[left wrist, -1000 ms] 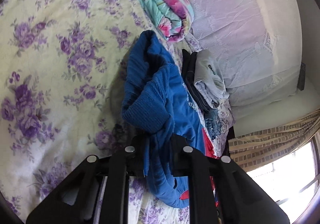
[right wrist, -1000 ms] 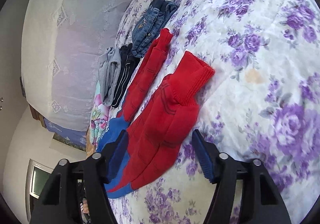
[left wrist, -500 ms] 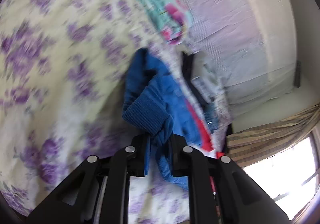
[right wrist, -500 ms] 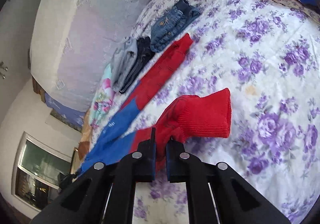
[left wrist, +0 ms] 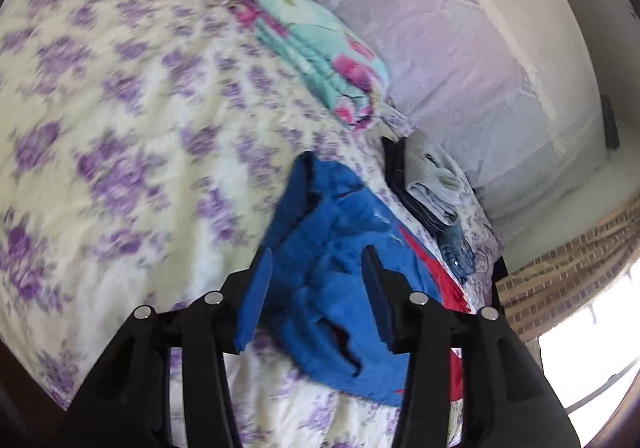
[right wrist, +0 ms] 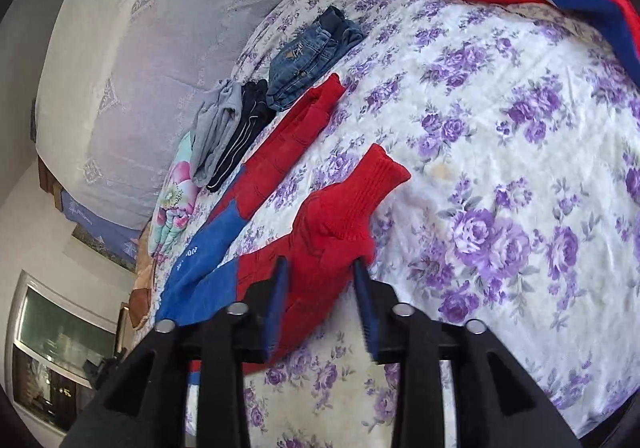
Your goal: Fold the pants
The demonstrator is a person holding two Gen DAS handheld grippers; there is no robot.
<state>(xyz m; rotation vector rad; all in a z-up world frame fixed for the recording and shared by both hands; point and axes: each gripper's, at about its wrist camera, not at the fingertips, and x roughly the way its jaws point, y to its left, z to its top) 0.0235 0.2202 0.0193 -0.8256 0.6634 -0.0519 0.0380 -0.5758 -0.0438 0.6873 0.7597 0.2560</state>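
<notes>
Both jaws just opened, half a second ago clamped on cloth: left gripper (left wrist: pixel 316 288) apart around the blue end of the pants (right wrist: pixel 332 232), right gripper (right wrist: pixel 320 288) apart around the red leg; pants released on the bed (right wrist: pixel 500 88), fold probably laid

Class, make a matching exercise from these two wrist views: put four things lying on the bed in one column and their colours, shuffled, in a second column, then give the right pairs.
Things:
1. folded jeans
2. ribbed trouser cuff
3. folded quilt
4. bedsheet

Colours:
A. white with purple flowers
B. red
C. denim blue
D. turquoise and pink

Pairs: 1-C, 2-B, 3-D, 4-A
</notes>
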